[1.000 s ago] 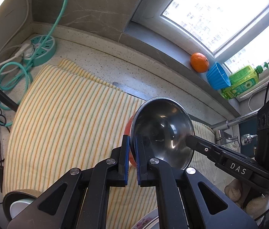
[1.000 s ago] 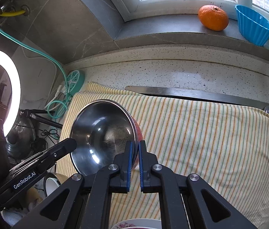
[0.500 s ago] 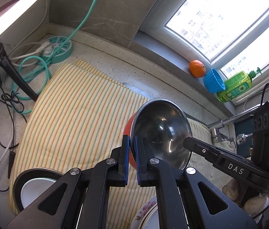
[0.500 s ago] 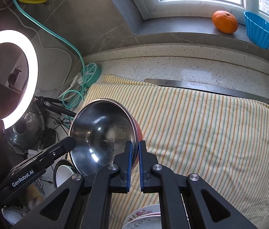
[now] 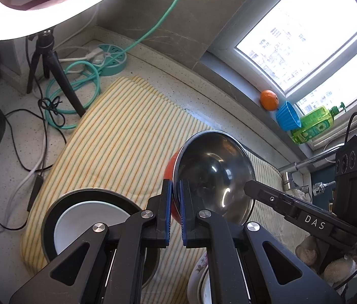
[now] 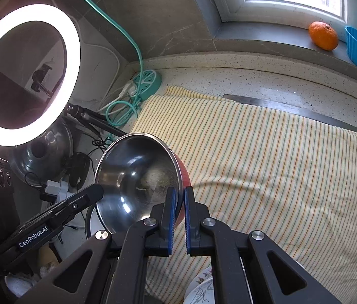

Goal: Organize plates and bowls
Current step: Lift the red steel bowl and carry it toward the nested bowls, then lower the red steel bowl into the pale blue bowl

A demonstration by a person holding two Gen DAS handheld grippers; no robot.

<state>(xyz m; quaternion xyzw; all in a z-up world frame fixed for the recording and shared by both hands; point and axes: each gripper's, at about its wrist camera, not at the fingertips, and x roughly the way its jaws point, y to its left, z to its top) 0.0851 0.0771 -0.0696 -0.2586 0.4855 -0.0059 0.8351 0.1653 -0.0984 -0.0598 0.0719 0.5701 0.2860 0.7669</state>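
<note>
Above the striped cloth [image 5: 127,147] on the bench, a steel bowl [image 5: 214,174] (red outside) is carried tilted, its rim clamped at opposite sides by the left gripper [image 5: 174,210] and the right gripper [image 6: 178,217]. Below and to the left, nearer the left gripper, a black-rimmed white bowl [image 5: 82,217] lies as a likely nesting place.

The middle of the striped cloth [image 6: 267,167] lies bare and passable. A dark-rimmed bowl [image 5: 87,217] and a floral plate [image 6: 201,288] occupy its near edge. A ring-light tripod [image 5: 49,68] and coiled cables [image 5: 77,96] block the bench's left corner.
</note>
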